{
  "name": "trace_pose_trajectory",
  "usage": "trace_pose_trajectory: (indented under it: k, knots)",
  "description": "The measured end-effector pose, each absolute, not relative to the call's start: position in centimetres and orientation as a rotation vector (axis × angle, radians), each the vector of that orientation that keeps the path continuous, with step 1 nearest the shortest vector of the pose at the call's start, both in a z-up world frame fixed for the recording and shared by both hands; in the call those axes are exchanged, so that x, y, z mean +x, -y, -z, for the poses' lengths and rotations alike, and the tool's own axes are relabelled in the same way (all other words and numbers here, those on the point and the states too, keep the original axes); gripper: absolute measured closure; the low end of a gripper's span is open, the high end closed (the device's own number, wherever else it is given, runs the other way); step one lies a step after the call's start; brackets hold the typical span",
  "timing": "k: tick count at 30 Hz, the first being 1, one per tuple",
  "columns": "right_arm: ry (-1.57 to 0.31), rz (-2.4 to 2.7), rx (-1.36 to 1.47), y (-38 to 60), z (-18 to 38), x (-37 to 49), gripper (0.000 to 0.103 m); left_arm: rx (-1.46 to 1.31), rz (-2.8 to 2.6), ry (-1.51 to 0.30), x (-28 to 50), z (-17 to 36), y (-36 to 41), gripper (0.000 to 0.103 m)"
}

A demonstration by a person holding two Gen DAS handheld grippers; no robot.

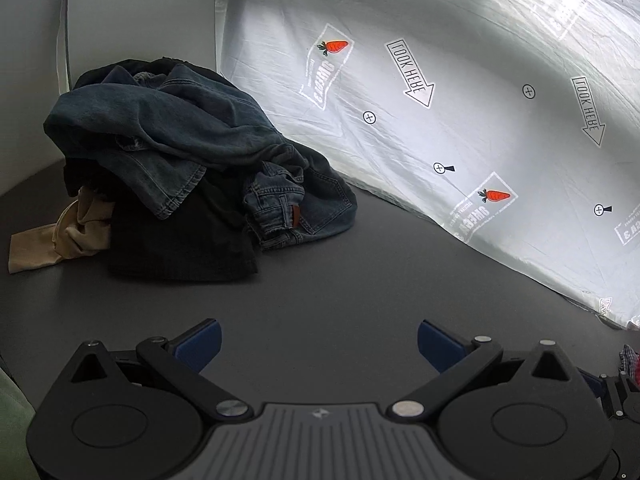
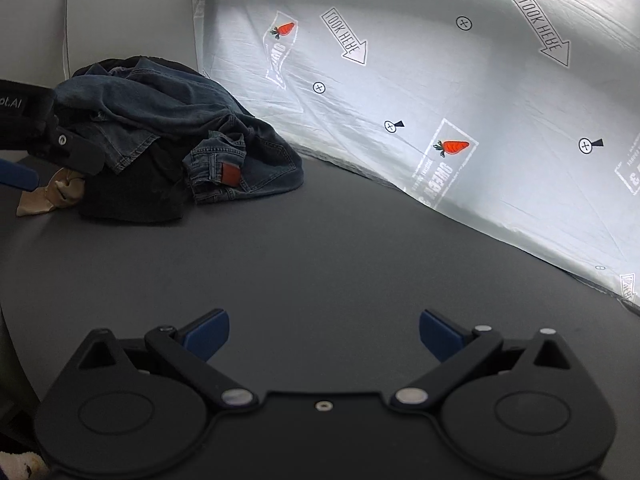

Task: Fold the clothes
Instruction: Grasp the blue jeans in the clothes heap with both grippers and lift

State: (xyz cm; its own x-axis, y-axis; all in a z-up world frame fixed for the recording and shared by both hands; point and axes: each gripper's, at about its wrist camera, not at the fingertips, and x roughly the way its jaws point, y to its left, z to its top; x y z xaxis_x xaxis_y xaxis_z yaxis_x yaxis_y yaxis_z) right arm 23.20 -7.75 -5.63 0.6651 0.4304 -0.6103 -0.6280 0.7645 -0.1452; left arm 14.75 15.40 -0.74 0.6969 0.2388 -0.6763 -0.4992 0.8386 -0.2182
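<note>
A heap of clothes (image 1: 176,160) lies at the far left of the grey table (image 1: 340,280): dark blue denim pieces on top, jeans with a brown patch (image 1: 296,216), a black garment (image 1: 180,240) underneath and a beige cloth (image 1: 56,236) at its left edge. The heap also shows in the right wrist view (image 2: 160,140). My left gripper (image 1: 318,344) is open and empty, well short of the heap. My right gripper (image 2: 324,334) is open and empty over bare table. The left gripper's body (image 2: 36,132) shows at the left edge of the right wrist view.
A white printed sheet (image 1: 460,100) with carrots and arrows hangs behind the table along the right and back. A pale wall panel (image 2: 128,12) stands behind the heap. A bit of plaid cloth (image 1: 628,356) shows at the right edge.
</note>
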Motion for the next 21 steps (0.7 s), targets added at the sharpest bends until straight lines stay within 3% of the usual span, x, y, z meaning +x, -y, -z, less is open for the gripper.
trace_pose_trajectory:
  k: [12, 19, 21]
  knots:
    - [-0.493, -0.695, -0.504, -16.8, 4.4, 28.1, 0.004, -0.571, -0.587, -0.574, 16.0, 3.0, -36.8, 0.001]
    - [-0.593, -0.705, -0.475, -24.2, 6.3, 34.3, 0.043, -0.652, -0.601, -0.539, 18.6, 4.2, -44.7, 0.007]
    - [-0.626, -0.71, -0.481, -25.8, 7.3, 35.9, 0.044, -0.659, -0.587, -0.531, 19.6, 4.4, -45.9, 0.013]
